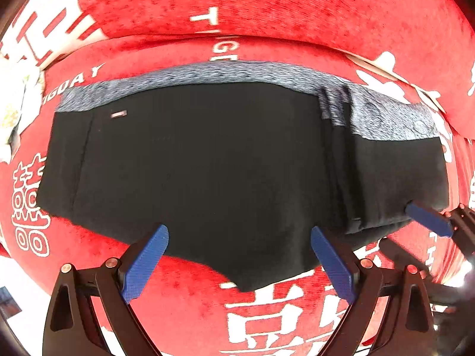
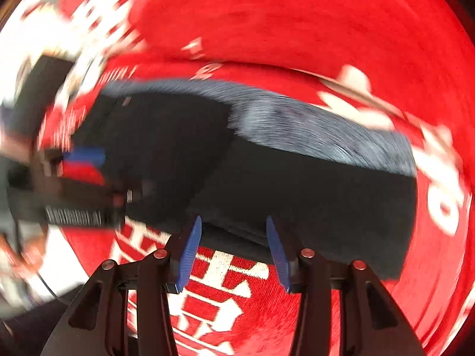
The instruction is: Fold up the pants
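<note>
**Folded black pants lie on the red cloth, both grippers clear of them**

The black fabric pants with a mottled grey waistband lie folded into a wide, flat bundle on a red plush cloth printed with large white characters and letters. The grey band runs along the far edge of the bundle; a small pale label sits on the black cloth near its far left corner. Stacked fold edges show toward the right side of the bundle.

The left gripper, with blue ribbed pads on black fingers, points down over the near edge of the pants. Its jaws are spread wide and nothing is pinched between them; the black cloth lies below the gap.

The right gripper hangs over the near edge of the bundle's right part. Its view is smeared by motion, yet the blue pads stand clearly apart, part-way spread, with the red cloth and the pants' edge visible through the gap and no fabric caught. In the left wrist view one of its blue pads shows just beside the bundle's near right corner.

At the far left edge lies a pale, crumpled thing, too blurred to identify.
</note>
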`<state>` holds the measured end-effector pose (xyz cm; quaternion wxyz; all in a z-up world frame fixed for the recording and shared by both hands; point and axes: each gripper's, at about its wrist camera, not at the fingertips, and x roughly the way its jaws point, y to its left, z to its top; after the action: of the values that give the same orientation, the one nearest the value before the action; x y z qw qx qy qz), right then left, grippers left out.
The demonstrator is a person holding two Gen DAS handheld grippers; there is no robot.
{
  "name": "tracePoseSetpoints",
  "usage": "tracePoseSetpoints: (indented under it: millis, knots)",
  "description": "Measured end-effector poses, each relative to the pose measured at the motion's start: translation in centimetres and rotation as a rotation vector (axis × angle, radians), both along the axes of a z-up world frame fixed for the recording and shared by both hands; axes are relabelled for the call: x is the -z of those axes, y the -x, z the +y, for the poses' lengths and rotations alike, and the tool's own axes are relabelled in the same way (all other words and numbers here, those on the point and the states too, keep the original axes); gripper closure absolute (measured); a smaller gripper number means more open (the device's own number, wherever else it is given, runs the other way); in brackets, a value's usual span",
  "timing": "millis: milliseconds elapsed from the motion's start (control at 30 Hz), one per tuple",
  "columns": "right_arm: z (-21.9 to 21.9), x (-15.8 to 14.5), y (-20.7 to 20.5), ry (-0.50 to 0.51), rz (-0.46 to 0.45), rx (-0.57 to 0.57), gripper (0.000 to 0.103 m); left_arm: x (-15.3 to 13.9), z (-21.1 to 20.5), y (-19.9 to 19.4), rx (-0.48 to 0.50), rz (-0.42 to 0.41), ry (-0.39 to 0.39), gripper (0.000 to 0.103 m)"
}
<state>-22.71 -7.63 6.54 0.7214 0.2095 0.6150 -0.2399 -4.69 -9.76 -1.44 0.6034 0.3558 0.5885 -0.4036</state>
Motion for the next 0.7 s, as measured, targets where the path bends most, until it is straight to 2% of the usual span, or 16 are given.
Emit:
tracePoseSetpoints:
  millis: [67, 167, 233, 267, 400, 500, 567, 633, 700]
  knots:
    - [0.8, 0.8, -0.6, 0.042, 0.036, -0.066, 0.053, 0.1, 0.4, -0.7, -0.007, -0.003, -0.006, 0.006]
    - [0.5, 1.7, -1.2, 0.062, 0.044, -0.087, 0.054, 0.2, 0.8, -1.3, -0.016, -0.005, -0.012, 0.006]
    - [0.2, 2.1, -1.5, 0.007, 0.038, -0.084, 0.082, 0.0, 1.1, -1.6, -0.025, -0.002, -0.009, 0.006]
    - [0.1, 1.9, -1.7, 0.006, 0.039, -0.075, 0.09, -0.2, 1.2, -1.7, -0.028, 0.0, -0.003, 0.006]
    - [-0.6, 2.0, -1.0, -0.075, 0.002, 0.002, 0.091, -0.8, 1.8, -2.1, -0.021, 0.008, 0.025, 0.006]
    - [-0.3, 2.6, -0.8, -0.088, 0.002, 0.029, 0.09, -0.7, 1.6, -2.2, -0.023, 0.011, 0.014, 0.006]
    - [-0.9, 1.9, 0.1, -0.14, -0.057, 0.102, 0.084, -1.2, 1.1, -2.1, -0.02, 0.011, 0.036, 0.006]
    - [-1.7, 0.9, 1.5, -0.222, -0.124, 0.194, 0.083, -1.7, 0.2, -1.6, -0.002, 0.018, 0.061, 0.006]
    - [-2.7, -0.8, 3.5, -0.208, -0.168, 0.278, 0.081, -2.3, -1.0, -0.8, 0.027, 0.038, 0.087, 0.006]
